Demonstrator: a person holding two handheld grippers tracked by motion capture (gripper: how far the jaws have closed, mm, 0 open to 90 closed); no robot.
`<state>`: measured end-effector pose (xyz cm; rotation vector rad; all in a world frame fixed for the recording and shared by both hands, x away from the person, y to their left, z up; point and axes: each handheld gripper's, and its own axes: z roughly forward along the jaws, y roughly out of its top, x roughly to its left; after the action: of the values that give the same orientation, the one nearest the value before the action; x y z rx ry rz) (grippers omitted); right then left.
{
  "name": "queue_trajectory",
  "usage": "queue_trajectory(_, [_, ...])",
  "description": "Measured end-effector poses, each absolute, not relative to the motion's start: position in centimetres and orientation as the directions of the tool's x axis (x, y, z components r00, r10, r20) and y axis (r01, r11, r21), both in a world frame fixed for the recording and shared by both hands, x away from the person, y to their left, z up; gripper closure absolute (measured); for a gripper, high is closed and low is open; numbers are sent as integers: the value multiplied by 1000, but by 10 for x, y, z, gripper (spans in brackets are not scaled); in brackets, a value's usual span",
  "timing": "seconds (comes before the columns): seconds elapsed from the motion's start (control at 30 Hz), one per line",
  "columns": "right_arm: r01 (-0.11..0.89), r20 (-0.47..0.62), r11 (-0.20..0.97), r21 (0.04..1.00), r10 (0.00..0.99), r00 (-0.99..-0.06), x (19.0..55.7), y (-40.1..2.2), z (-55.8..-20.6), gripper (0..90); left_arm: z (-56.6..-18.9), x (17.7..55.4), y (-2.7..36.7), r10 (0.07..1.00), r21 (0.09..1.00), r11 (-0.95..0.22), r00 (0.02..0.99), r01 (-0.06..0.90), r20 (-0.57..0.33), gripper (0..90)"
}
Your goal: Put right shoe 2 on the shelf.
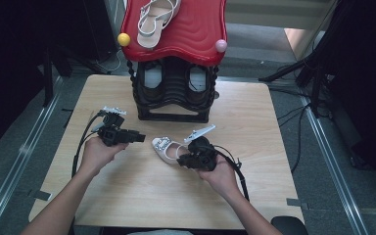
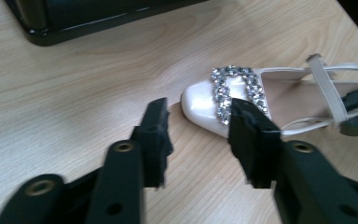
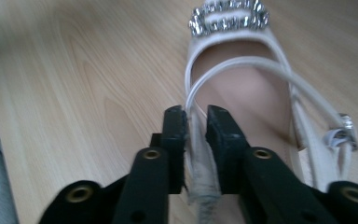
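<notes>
At the centre of the high view, a white shoe (image 1: 165, 148) (jewelled buckle at its toe) lies on the desk (image 1: 127, 191). The right hand-held gripper (image 3: 196, 123) is clenched on the shoe's rear edge. The left hand-held gripper (image 2: 198, 130), jaws spread and empty, sits just left of the toe.

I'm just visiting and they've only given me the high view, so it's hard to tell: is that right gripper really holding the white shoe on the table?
Observer: Yes. In the right gripper view the right gripper is closed on the side edge of the white shoe, near its heel.
Operator: And the other gripper, is it touching the shoe?
Observer: The left gripper is open, with nothing between its jaws; the shoe's toe lies just beyond its tips.
Operator: What's the shiny bit on the toe?
Observer: A rectangular rhinestone buckle, set across the toe.
</notes>
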<state>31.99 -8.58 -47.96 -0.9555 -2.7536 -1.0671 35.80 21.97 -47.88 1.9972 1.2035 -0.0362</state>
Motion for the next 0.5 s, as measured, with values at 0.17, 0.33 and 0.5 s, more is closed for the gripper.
queue_trajectory(0.17, [551, 246, 529, 646, 539, -806, 321, -96, -462, 660, -477, 356, 216, 726, 611, -257, 567, 749, -390, 636])
queue_trajectory(0.33, [541, 229, 524, 658, 546, -806, 326, -107, -452, 631, -478, 355, 212, 726, 602, -277, 574, 749, -379, 600])
queue_trajectory(0.5, [536, 211, 522, 663, 557, -803, 332, -115, -451, 478, -480, 354, 208, 728, 596, -295, 579, 747, -366, 563])
